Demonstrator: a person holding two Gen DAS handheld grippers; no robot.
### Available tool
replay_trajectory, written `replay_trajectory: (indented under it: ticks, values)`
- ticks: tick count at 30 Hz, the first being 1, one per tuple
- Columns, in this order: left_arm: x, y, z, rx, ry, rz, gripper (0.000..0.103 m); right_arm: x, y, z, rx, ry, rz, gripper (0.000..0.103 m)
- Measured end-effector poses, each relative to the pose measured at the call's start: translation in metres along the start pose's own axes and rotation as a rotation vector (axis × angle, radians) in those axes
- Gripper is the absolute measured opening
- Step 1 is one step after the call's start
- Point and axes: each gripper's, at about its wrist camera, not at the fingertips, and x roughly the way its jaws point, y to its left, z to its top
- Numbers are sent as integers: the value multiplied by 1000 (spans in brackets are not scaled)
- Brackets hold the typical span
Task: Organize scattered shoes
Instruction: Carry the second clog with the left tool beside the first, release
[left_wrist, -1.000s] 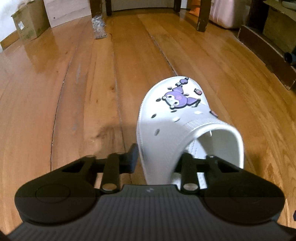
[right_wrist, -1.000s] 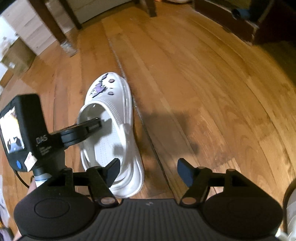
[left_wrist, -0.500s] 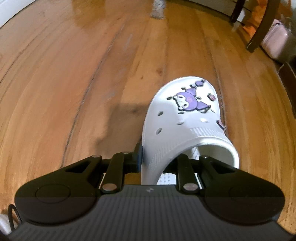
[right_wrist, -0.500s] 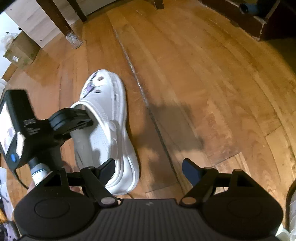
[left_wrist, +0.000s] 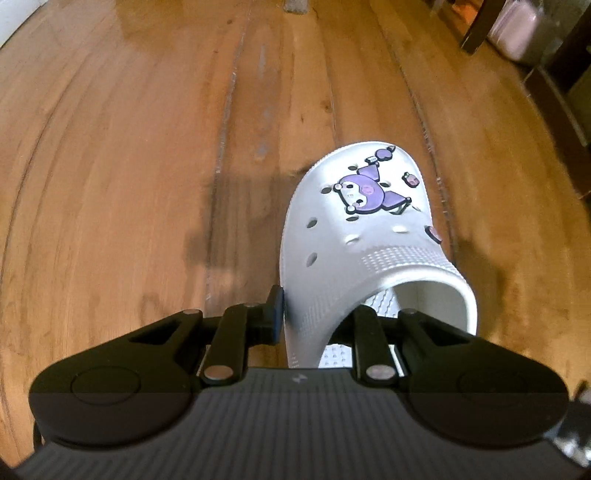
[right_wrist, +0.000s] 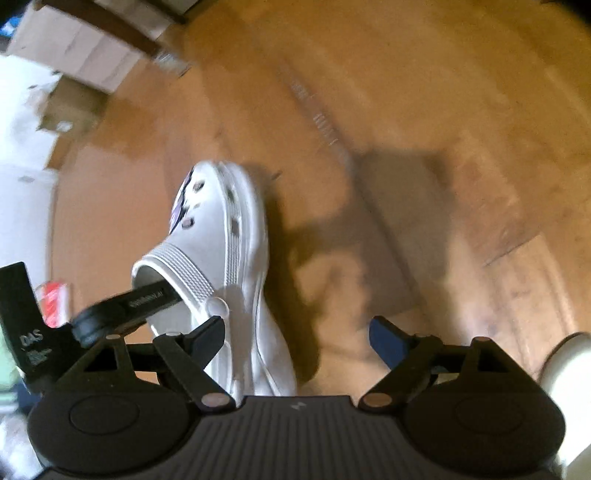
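We are gripping the white clog (left_wrist: 369, 236) with our left gripper (left_wrist: 317, 317) — fingers clamping its left wall above the wooden floor (left_wrist: 110, 166). Only the blurred right view is showing our right gripper (right_wrist: 297, 336) — spread wide, holding nothing.

white clog (left_wrist: 354, 258) | purple charm (left_wrist: 365, 194) | amber wood floor (left_wrist: 129, 166) | black tool (left_wrist: 317, 314)

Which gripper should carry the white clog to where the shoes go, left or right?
Left. The left gripper is already clamped on the white clog's side wall, one finger inside the opening. The right gripper is open and empty beside it.
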Motion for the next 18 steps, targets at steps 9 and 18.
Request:
replay_trajectory:
  ticks: [9, 18]
  values:
    - [-105, 52, -67, 3, 71, -26, 17, -32, 13, -4, -5, 118, 264, 86]
    - [-78, 78, -136, -124, 167, -40, 19, -58, 60, -29, -288, 118, 195, 89]
